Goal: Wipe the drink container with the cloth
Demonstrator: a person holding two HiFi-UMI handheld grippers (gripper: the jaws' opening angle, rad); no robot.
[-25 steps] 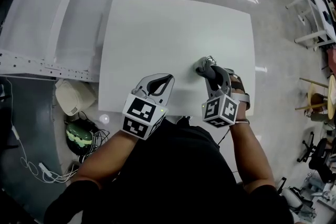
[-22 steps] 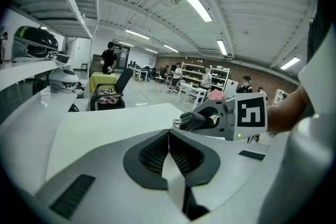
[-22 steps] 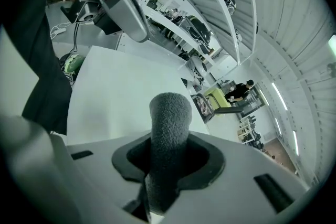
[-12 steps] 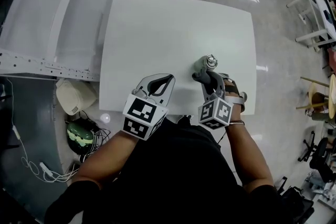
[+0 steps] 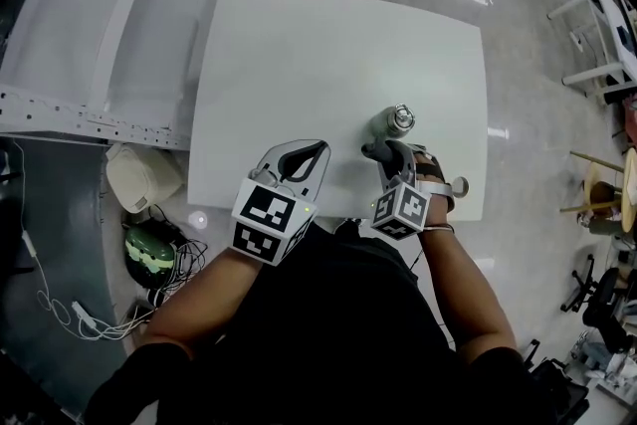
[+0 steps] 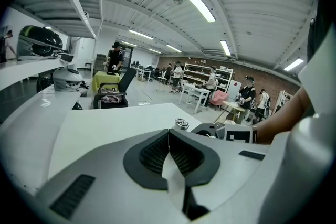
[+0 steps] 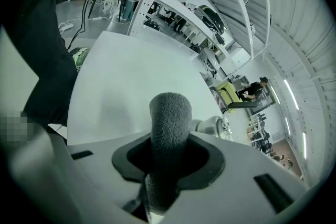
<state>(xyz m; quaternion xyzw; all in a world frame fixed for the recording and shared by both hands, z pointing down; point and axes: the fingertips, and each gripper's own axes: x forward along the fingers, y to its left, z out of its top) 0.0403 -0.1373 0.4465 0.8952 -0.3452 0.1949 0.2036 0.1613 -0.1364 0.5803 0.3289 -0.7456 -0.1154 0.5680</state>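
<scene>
Drink container (image 5: 394, 123) uncovered; right gripper (image 5: 378, 152) drew back, fingers clamping cloth (image 7: 169, 115); left gripper (image 5: 307, 154) fingers closed, empty

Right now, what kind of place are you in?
Probably a big workshop or lab: a plain white table, strip lights overhead, and shelves with people working at other tables far behind.
</scene>
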